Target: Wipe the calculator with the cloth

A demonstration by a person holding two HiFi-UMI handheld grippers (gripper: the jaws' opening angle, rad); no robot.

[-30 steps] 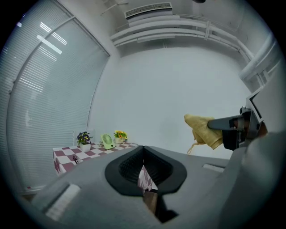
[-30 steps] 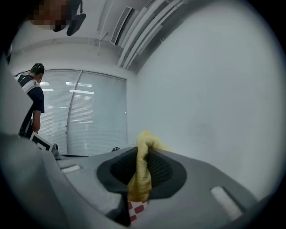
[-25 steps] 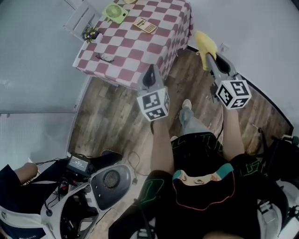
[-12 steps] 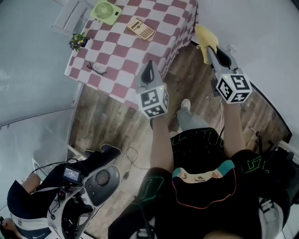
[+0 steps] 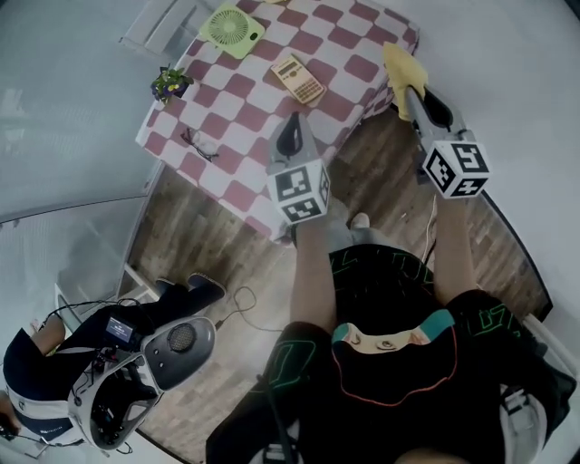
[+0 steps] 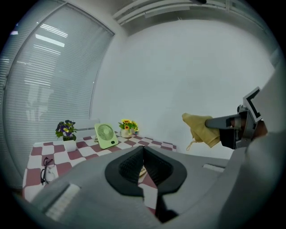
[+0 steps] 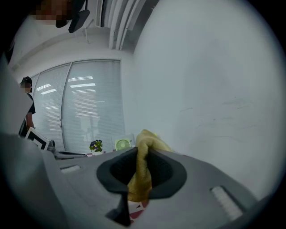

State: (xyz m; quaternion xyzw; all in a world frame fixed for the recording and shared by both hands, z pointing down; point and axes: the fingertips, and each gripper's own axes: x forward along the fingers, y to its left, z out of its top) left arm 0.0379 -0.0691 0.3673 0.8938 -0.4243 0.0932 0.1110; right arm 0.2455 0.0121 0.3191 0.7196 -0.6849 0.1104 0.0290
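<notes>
The tan calculator (image 5: 299, 79) lies flat on the red-and-white checked table (image 5: 256, 107), and a sliver of it (image 6: 141, 170) peeks out behind the left jaws. My left gripper (image 5: 292, 136) hovers above the table's near edge, short of the calculator, shut with nothing in it; its jaws (image 6: 143, 152) meet at the tips. My right gripper (image 5: 410, 91) is held over the table's right corner, shut on the yellow cloth (image 5: 400, 71). The cloth (image 7: 141, 172) hangs bunched between those jaws. In the left gripper view the cloth (image 6: 200, 129) shows at the right, in the air.
On the table stand a green fan (image 5: 232, 27), a pot of purple flowers (image 5: 169, 86) and a pair of glasses (image 5: 199, 143); yellow flowers (image 6: 127, 126) stand further back. Wood floor lies below. A grey machine (image 5: 168, 353) and a seated person (image 5: 36, 362) are at lower left.
Both grippers have come nearer to the table. The right gripper with the cloth, earlier over the floor beside the table, now hangs over its corner. The calculator stays in place.
</notes>
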